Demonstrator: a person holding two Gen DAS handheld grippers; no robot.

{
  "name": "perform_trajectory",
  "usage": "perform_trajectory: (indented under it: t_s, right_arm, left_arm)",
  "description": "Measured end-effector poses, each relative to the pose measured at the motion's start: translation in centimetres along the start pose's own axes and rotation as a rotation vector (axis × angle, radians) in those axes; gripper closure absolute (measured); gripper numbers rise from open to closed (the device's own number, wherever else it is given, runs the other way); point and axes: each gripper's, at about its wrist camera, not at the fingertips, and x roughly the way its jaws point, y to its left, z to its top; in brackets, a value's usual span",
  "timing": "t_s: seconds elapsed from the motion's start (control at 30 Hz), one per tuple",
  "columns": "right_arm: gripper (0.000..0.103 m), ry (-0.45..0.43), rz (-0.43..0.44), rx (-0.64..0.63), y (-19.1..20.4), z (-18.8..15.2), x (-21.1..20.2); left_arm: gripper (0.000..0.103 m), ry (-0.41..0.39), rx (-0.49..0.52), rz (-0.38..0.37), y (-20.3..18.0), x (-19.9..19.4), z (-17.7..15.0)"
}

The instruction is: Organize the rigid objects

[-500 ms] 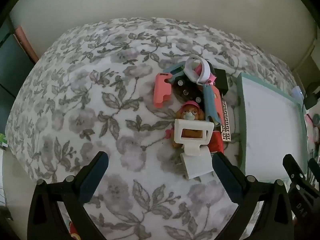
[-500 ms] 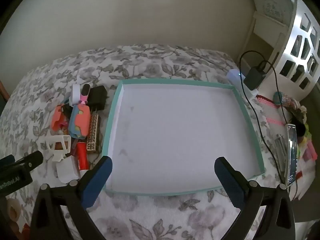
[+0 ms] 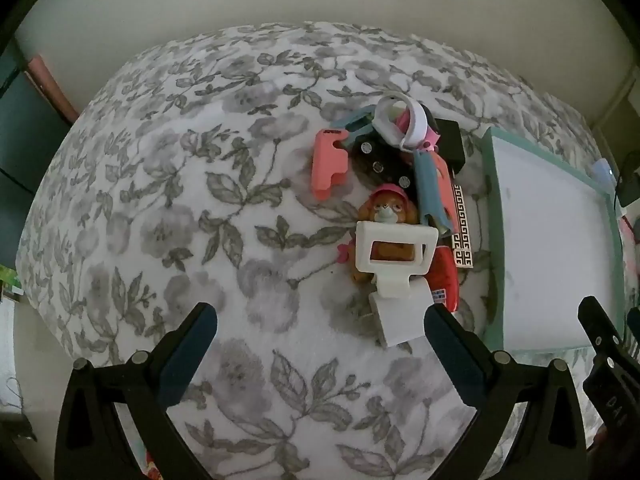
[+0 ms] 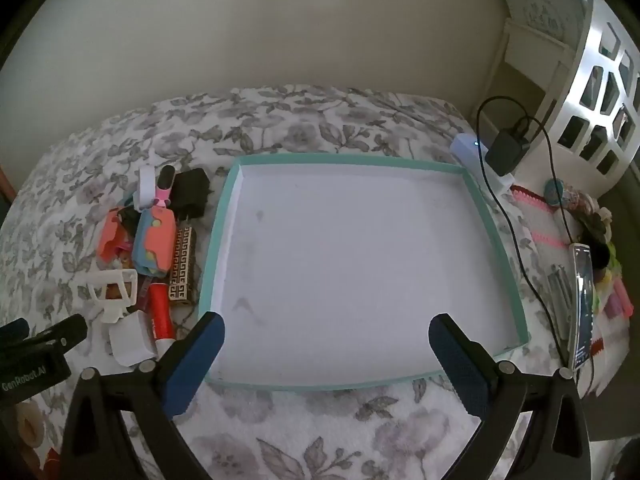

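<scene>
A heap of small rigid items lies on the floral cloth: a white plastic stand [image 3: 394, 276] [image 4: 116, 292], a brown toy dog [image 3: 384, 210], a coral bracket [image 3: 330, 162] [image 4: 109, 236], a red tube [image 3: 444, 280] [image 4: 160, 316], a blue-and-coral case [image 3: 432, 184] [image 4: 156, 240], a gold patterned bar [image 3: 462, 236] [image 4: 182, 264], a white band [image 3: 400, 122] and a black adapter [image 4: 191, 196]. A white tray with a teal rim [image 4: 218, 248] [image 3: 490, 216] sits right of the heap. My left gripper [image 3: 320, 332] hovers open just before the heap. My right gripper [image 4: 326, 340] hangs open over the tray's near edge.
Right of the tray lie a black charger with its cable [image 4: 508, 150], a phone [image 4: 582, 304], hair ties and colourful clutter. A white lattice frame [image 4: 600, 92] stands at the far right, and a pale wall runs behind the bed.
</scene>
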Motion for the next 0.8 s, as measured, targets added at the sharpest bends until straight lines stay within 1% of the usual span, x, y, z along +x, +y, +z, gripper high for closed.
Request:
perform_trajectory:
  t_s: [0.8]
  right_arm:
    - [0.000,0.021,-0.007,-0.002,0.18,0.16,0.41]
  left_arm:
    - [0.000,0.021,0.014,0.017,0.11,0.67,-0.32]
